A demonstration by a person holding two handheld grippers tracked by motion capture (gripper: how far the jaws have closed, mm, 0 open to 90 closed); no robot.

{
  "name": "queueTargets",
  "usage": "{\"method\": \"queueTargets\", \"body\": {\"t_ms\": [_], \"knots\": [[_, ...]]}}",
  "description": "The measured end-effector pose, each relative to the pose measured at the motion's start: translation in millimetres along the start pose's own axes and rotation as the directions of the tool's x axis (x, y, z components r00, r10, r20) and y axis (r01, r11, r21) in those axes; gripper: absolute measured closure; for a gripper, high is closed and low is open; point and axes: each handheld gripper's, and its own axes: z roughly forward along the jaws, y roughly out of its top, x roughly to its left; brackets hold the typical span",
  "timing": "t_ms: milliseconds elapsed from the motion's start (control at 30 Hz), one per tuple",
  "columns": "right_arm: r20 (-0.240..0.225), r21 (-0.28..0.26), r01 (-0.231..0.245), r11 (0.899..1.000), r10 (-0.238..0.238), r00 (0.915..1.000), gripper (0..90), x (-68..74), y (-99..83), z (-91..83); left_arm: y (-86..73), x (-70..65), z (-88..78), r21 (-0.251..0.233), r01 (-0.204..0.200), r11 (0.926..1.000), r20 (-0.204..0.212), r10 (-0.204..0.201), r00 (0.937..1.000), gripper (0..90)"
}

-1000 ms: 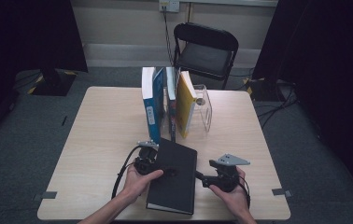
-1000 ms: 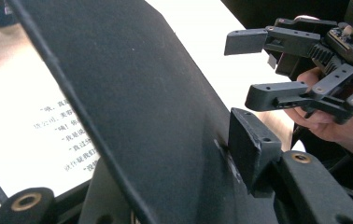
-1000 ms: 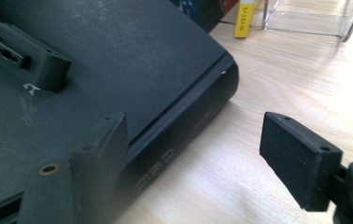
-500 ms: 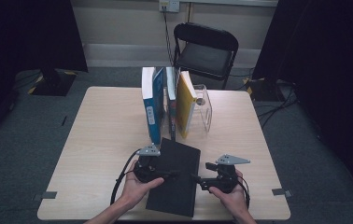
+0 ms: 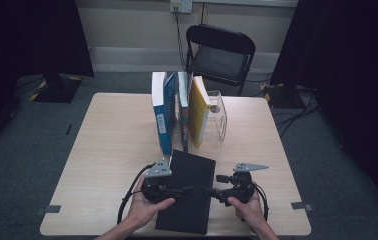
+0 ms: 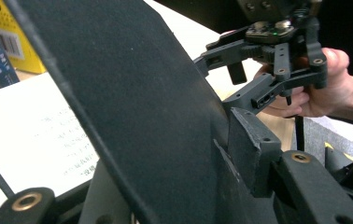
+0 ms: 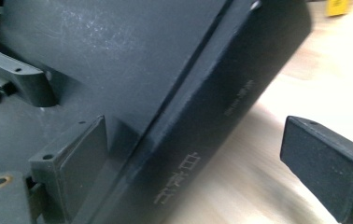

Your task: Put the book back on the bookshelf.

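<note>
The black book (image 5: 187,192) lies tilted at the near edge of the table (image 5: 102,150), just short of the row of upright books (image 5: 179,112). The left gripper (image 5: 179,190) is clamped on its left cover and pages. The right gripper (image 5: 212,191) has just been opening; its jaws stand wide around the spine, pads clear of it. Held by one side only, the book could sag, swing open or slip, and knock the row over.
</note>
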Motion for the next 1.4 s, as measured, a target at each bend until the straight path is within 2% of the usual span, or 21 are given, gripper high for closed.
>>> {"method": "queueTargets", "body": {"t_ms": [67,133,167,200,233,267,300,467,600,700,733,833,867,900,933,967,1067,1167,1267,1333,1400], "knots": [[-0.050,0.009,-0.010,1.000,0.011,0.9987,7.4,-0.3,0.1,1.8,2.0,-5.8,-2.7,0.004,-0.029,0.9996,-0.002,0.029,0.9996,55.7],[-0.128,0.028,-0.025,0.999,0.028,0.9914,7.4,-1.9,-0.9,4.7,1.7,-10.3,-4.7,-0.006,-0.050,0.9987,0.002,0.050,0.9987,55.8],[-0.128,0.028,-0.025,0.999,0.028,0.9914,7.4,-1.9,-0.9,4.7,1.7,-10.3,-4.7,-0.006,-0.050,0.9987,0.002,0.050,0.9987,56.1],[-0.182,0.046,-0.029,0.999,0.037,0.9826,8.0,-2.4,-1.3,7.7,1.8,-12.7,-5.8,-0.010,-0.070,0.9975,0.002,0.070,0.9976,56.2],[-0.182,0.046,-0.029,0.999,0.037,0.9826,8.0,-2.4,-1.3,7.7,1.8,-12.7,-5.8,-0.010,-0.070,0.9975,0.002,0.070,0.9976,56.2],[-0.213,0.047,-0.002,0.999,0.012,0.9770,12.3,1.6,1.0,8.2,2.5,-12.1,-5.5,-0.008,-0.075,0.9971,0.007,0.075,0.9971,56.3],[-0.185,0.059,0.013,0.998,-0.001,0.9827,11.5,5.1,3.2,7.8,2.5,-12.1,-5.5,-0.008,-0.075,0.9971,0.007,0.075,0.9971,56.4],[-0.158,0.062,0.053,0.997,-0.042,0.9866,13.3,11.9,6.5,1.5,4.4,-13.0,-7.0,-0.038,-0.106,0.9936,0.029,0.107,0.9938,57.1],[-0.121,0.023,0.099,0.995,-0.095,0.9880,19.0,15.4,13.6,-9.1,9.5,-11.6,-8.1,-0.066,-0.139,0.9882,0.039,0.141,0.9892,60.1],[-0.091,-0.012,0.120,0.993,-0.121,0.9884,23.6,17.3,18.6,-15.4,10.5,-10.3,-8.4,-0.077,-0.140,0.9872,0.030,0.143,0.9893,60.4],[-0.078,-0.029,0.131,0.991,-0.133,0.9880,26.0,18.6,20.6,-18.0,11.3,-6.3,-8.3,-0.085,-0.118,0.9894,0.038,0.122,0.9918,60.3],[-0.046,-0.055,0.168,0.984,-0.170,0.9843,30.0,22.3,25.3,-23.7,11.7,-3.2,-8.8,-0.095,-0.128,0.9872,0.040,0.132,0.9904,60.2],[0.012,-0.095,0.210,0.973,-0.210,0.9777,31.9,30.7,29.1,-27.3,12.0,1.0,-8.6,-0.097,-0.111,0.9890,0.037,0.116,0.9926,60.2],[0.012,-0.095,0.210,0.973,-0.210,0.9777,31.9,30.7,29.1,-27.3,12.0,1.0,-8.6,-0.097,-0.111,0.9890,0.037,0.116,0.9926,59.9],[0.050,-0.111,0.238,0.965,-0.234,0.9710,32.9,37.0,30.7,-28.3,11.3,4.6,-8.5,-0.098,-0.105,0.9897,0.038,0.109,0.9934,59.9],[0.078,-0.123,0.284,0.951,-0.276,0.9579,37.5,44.4,35.7,-31.9,9.9,6.7,-8.6,-0.087,-0.122,0.9887,0.028,0.125,0.9917,60.0],[0.104,-0.123,0.327,0.937,-0.315,0.9434,38.4,49.0,37.4,-34.0,6.9,7.6,-8.7,-0.104,-0.129,0.9862,0.023,0.132,0.9910,58.8],[0.094,-0.129,0.328,0.936,-0.318,0.9435,40.4,48.4,35.7,-35.3,4.3,7.9,-10.4,-0.104,-0.137,0.9851,0.018,0.140,0.9900,55.4],[0.084,-0.113,0.368,0.923,-0.360,0.9292,43.5,56.4,32.5,-37.0,-3.0,12.3,-18.7,-0.063,-0.134,0.9889,0.002,0.134,0.9909,50.5],[0.075,-0.105,0.380,0.919,-0.374,0.9244,42.0,61.4,31.6,-36.2,-7.7,9.2,-23.3,-0.058,-0.154,0.9863,-0.015,0.154,0.9880,49.8],[0.064,-0.098,0.378,0.920,-0.374,0.9254,39.2,65.0,31.8,-33.5,-9.1,5.5,-25.9,-0.048,-0.164,0.9853,-0.031,0.163,0.9862,50.2]]}}
